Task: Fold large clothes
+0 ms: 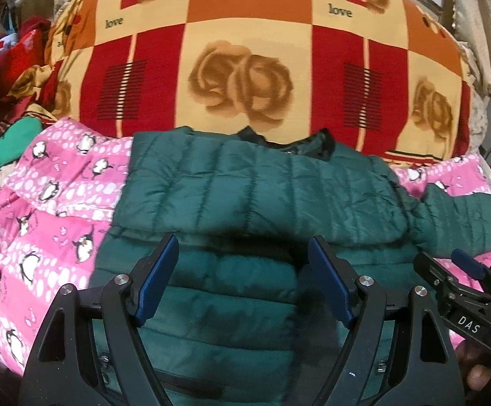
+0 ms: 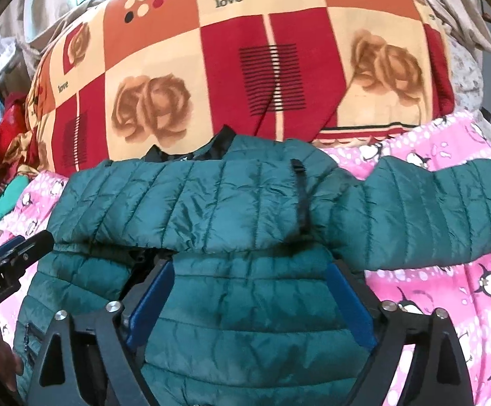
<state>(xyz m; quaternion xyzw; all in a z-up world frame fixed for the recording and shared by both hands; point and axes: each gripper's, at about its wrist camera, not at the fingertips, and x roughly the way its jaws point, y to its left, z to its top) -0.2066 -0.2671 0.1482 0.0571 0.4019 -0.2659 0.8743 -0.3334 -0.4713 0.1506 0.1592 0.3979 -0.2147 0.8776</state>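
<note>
Two grippers, left [image 1: 243, 253] and right [image 2: 249, 279], both spread wide above green quilted jacket [image 2: 211, 196] laid on pink penguin blanket [image 1: 42, 209].

Looking like a lived-in bedroom at home: sitting on a bed under a pink penguin-print quilt [image 1: 42, 209], leaning against a big rose-patterned blanket [image 1: 245, 67] printed with "love", loose red and green clothes piling up [image 1: 5, 77] at the side, curtains hanging [image 1: 479, 34] behind.
</note>
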